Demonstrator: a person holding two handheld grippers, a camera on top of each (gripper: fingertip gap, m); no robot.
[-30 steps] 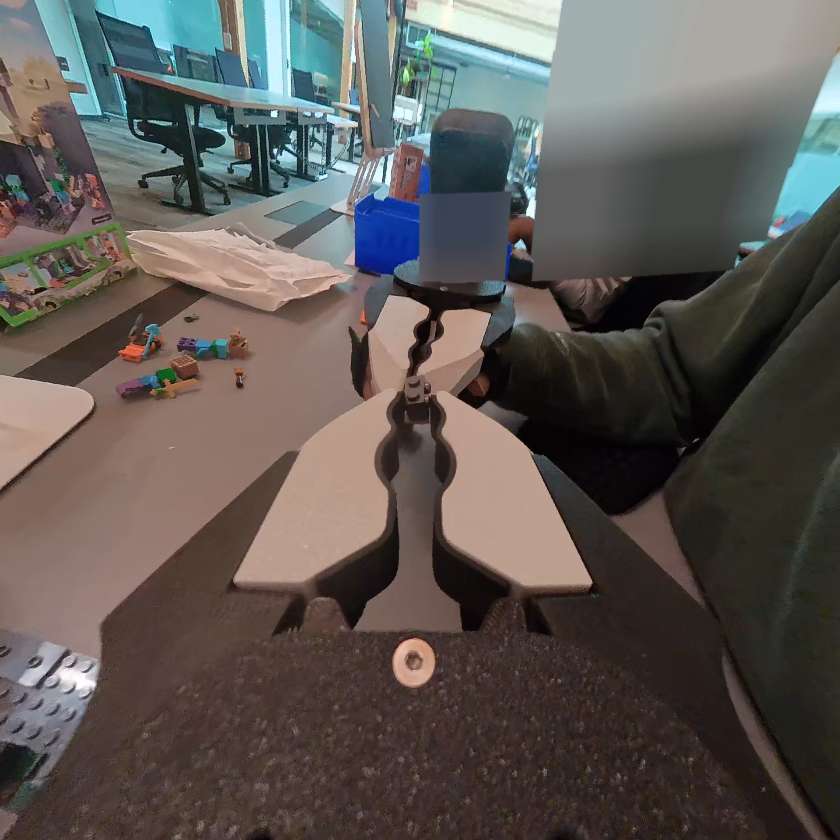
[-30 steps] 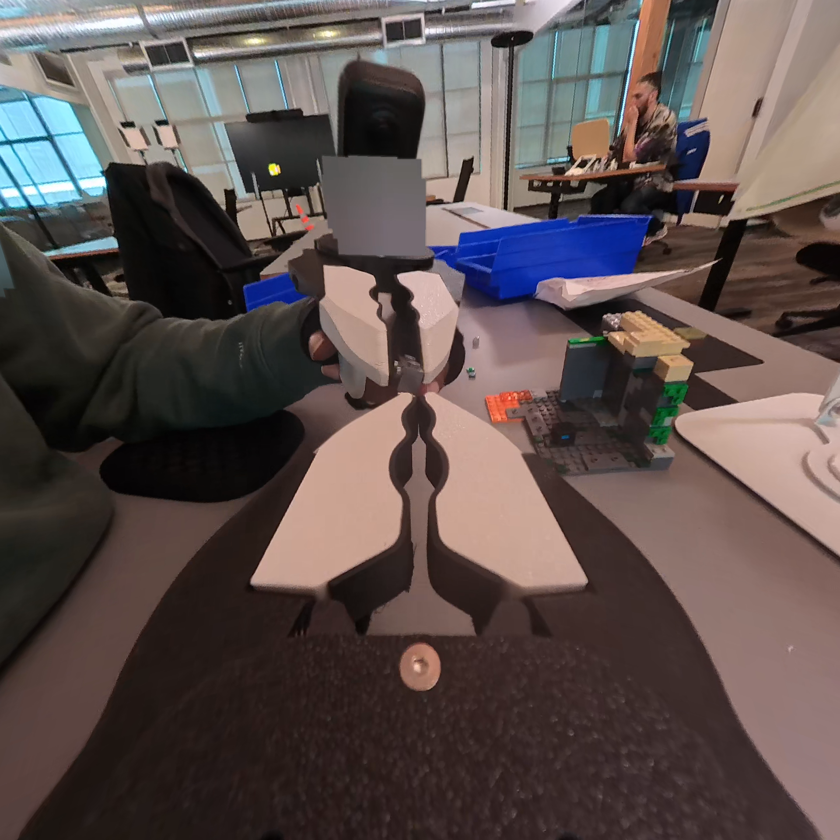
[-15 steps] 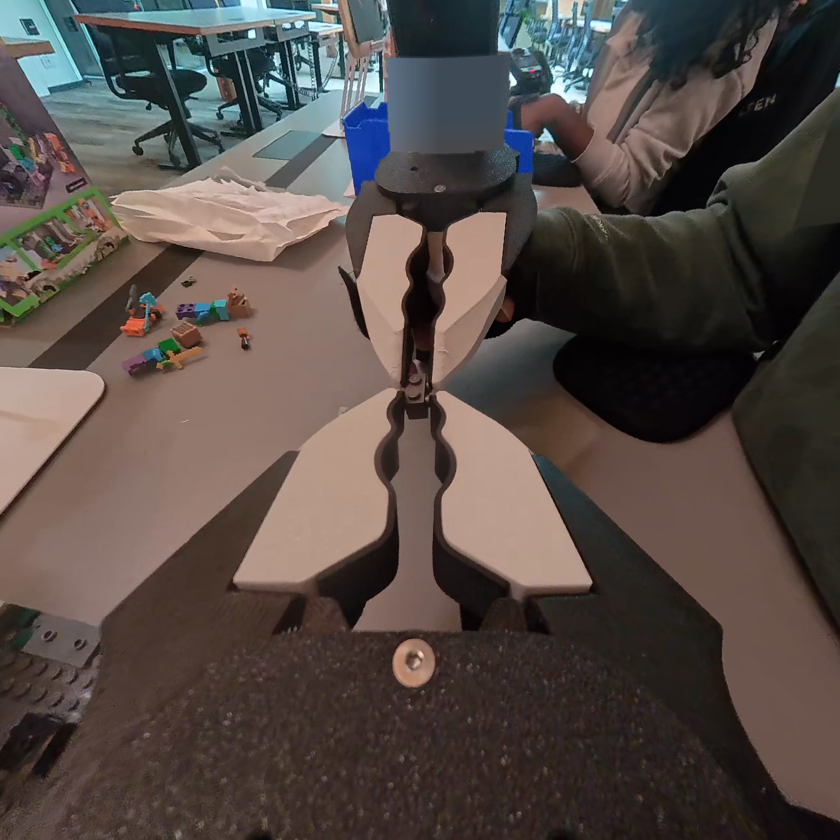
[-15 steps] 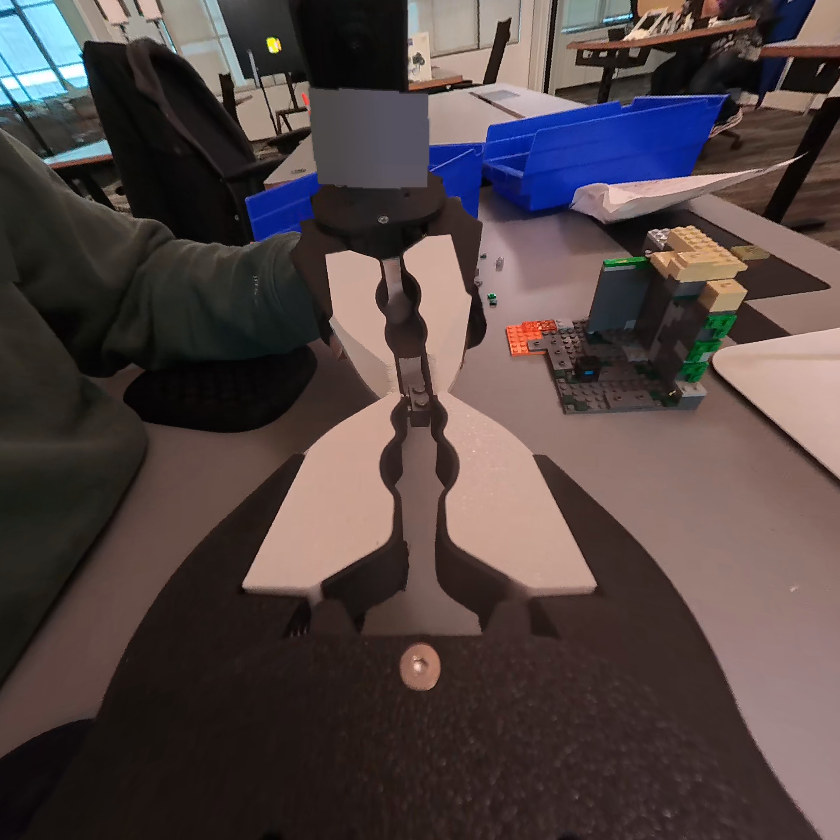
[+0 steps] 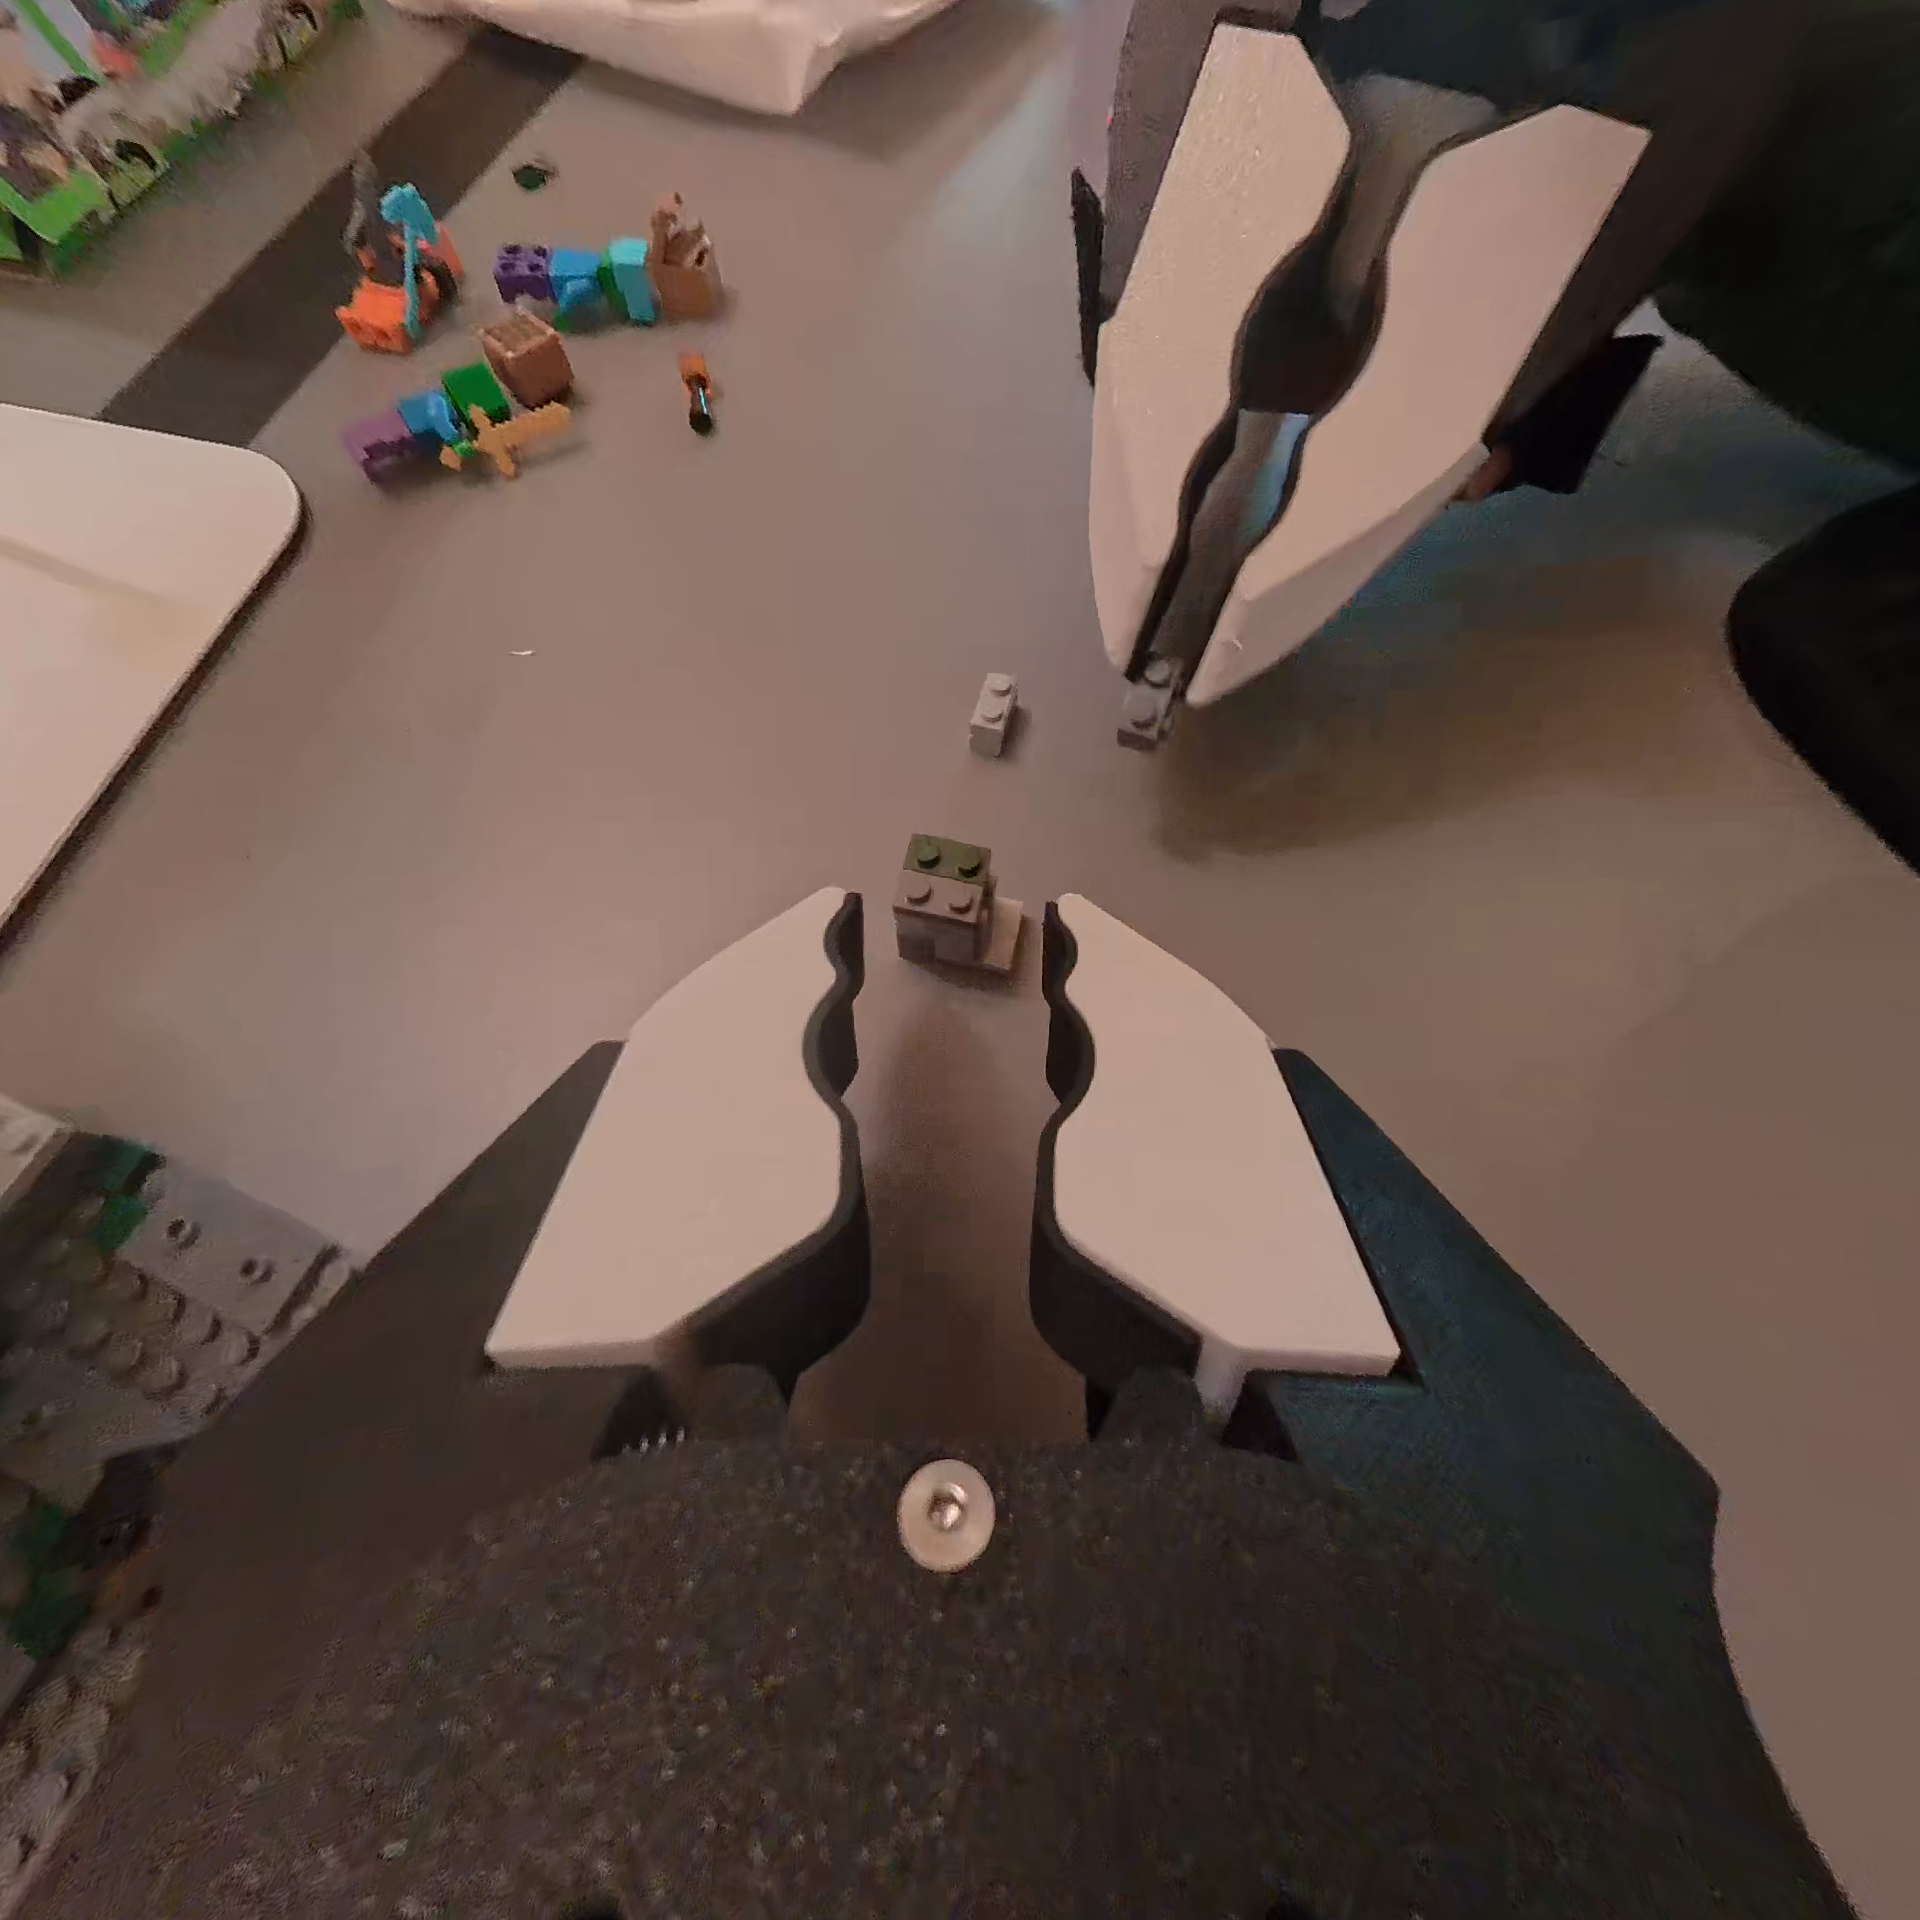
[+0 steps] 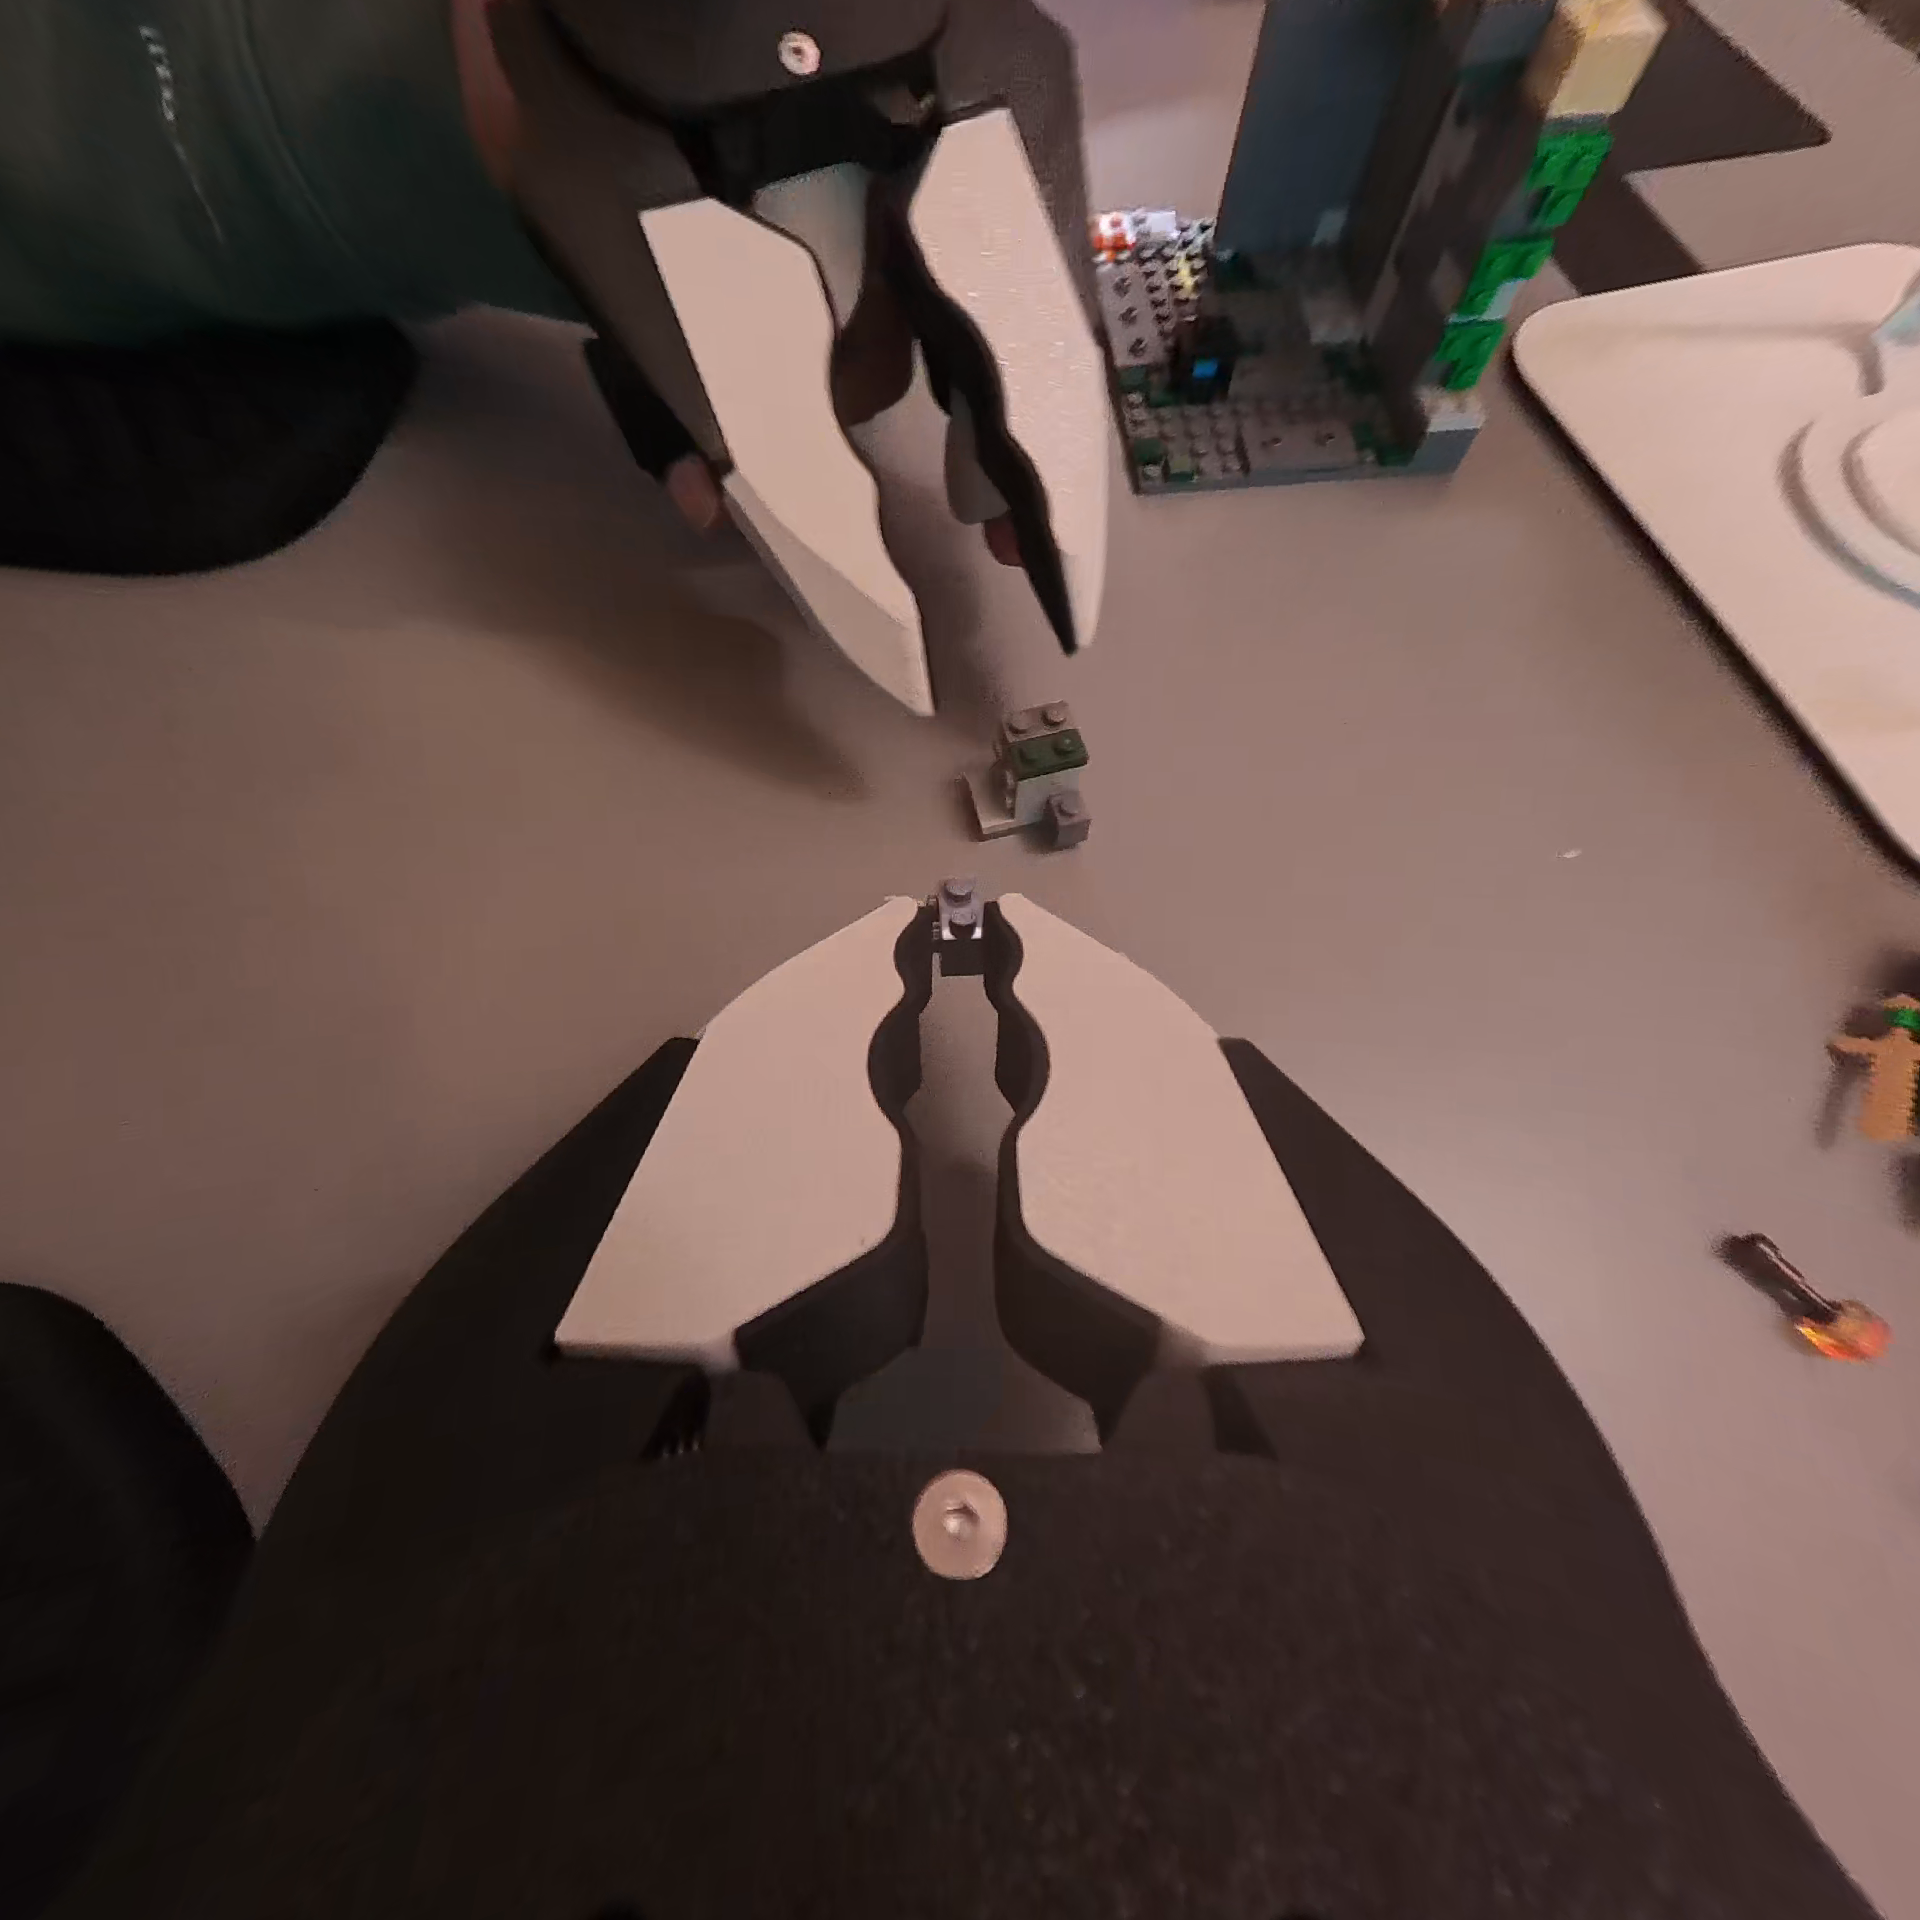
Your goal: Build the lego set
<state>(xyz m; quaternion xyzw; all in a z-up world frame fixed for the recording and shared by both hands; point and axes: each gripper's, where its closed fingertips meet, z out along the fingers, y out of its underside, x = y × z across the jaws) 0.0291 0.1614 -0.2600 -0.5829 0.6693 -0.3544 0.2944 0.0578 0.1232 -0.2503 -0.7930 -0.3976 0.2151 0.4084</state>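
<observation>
A small grey and dark green lego sub-assembly (image 5: 940, 914) stands on the grey table between the fingertips of my left gripper (image 5: 951, 906), which is open and not touching it. It also shows in the right wrist view (image 6: 1029, 774), below the open left gripper (image 6: 997, 675). My right gripper (image 6: 959, 909) is shut on a small grey brick (image 6: 961, 923), just short of the sub-assembly. In the left wrist view the right gripper (image 5: 1158, 686) points down at the table with that brick (image 5: 1143, 712) at its tip. A loose light grey brick (image 5: 994, 714) lies between them.
The tall grey, green and tan lego build (image 6: 1371, 260) stands beyond the left gripper. A white tray (image 6: 1714, 468) lies to the right. Loose coloured pieces (image 5: 488, 343), a small torch piece (image 5: 696, 395), a white bag (image 5: 727, 52) and the set's box (image 5: 62, 156) lie far left. The gap from one gripper's tips to the other's is roughly 6 cm. From the right gripper's tips to the small torch piece (image 5: 696, 395) is close to 15 cm. The right camera catches it too, in the right wrist view (image 6: 1803, 1299).
Both grippers were tip to tip in the air on one small piece. Now both point down at the table. The left has opened and the sub-assembly stands on the table.
</observation>
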